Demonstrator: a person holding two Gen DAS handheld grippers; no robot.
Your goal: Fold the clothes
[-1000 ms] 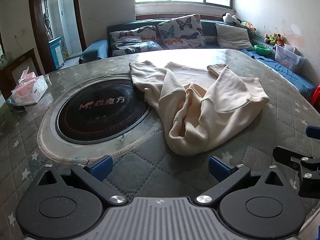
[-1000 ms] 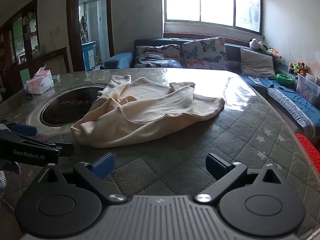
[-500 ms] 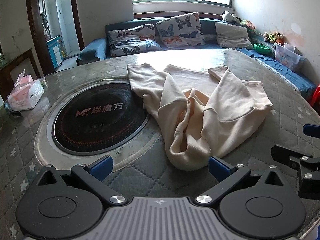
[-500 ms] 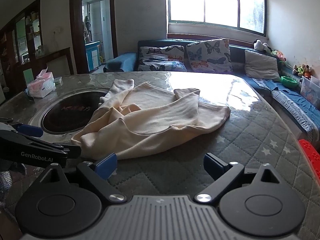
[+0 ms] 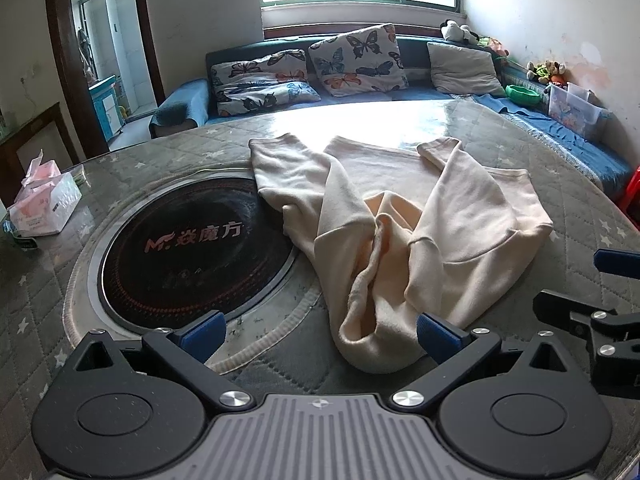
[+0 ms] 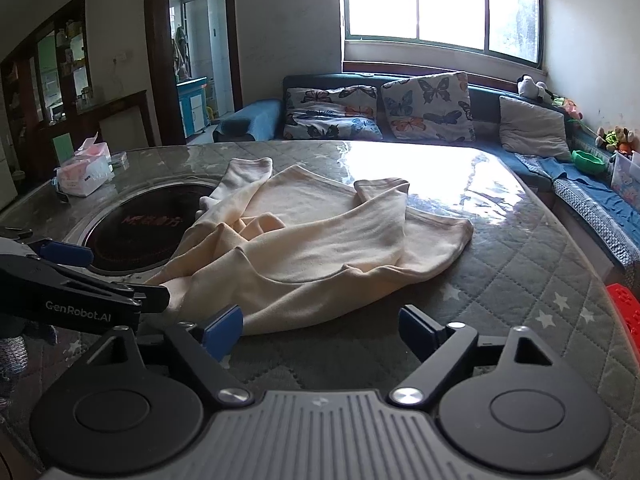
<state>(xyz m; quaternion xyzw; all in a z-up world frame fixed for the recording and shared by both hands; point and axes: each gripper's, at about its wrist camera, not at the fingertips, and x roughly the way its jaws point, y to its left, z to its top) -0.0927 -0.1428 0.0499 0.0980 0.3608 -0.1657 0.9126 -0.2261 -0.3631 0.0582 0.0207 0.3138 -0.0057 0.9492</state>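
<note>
My left gripper [image 5: 320, 330] is spread wide and holds nothing. Its blue fingertips [image 5: 202, 330] sit low over the tabletop [image 5: 280, 364], with the near end of the cream sweatshirt [image 5: 400, 240] lying between them; its right pad is just beside the cloth, and I cannot tell whether it touches.

My right gripper [image 6: 320, 330] is likewise wide open and empty. Its left pad sits at the sweatshirt's near hem; contact cannot be confirmed. Its right pad is over bare quilted cover.

The sweatshirt lies crumpled on the tabletop, sleeves folded loosely across the body, one sleeve overlapping the rim of the round black cooktop [image 5: 192, 248]. A tissue box [image 5: 44, 208] stands at the far left edge.
</note>
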